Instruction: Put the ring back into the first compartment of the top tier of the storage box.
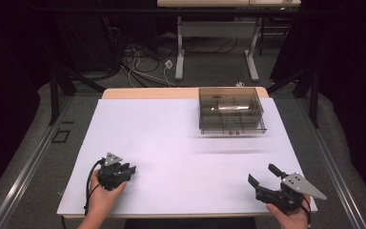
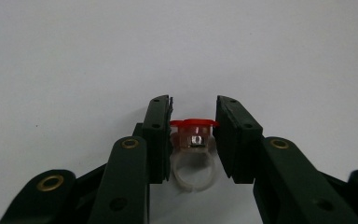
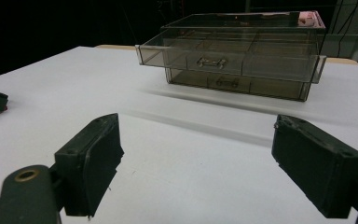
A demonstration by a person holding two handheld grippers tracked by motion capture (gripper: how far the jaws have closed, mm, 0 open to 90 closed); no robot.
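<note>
On the near left part of the white table, the left hand-held gripper is pinching a small ring: its 2 black jaws press against the sides of the ring's red top, while the pale translucent band hangs below between them, close over the table surface. In the high view this hand-held gripper sits low over the table in the person's left hand. The right hand-held gripper stands spread wide with nothing between its jaws, held near the table's front right corner, well apart from the left one. Far across the table stands a smoky transparent drawer box with its upper drawer pulled out. No brand, label or writing can be read anywhere.
</note>
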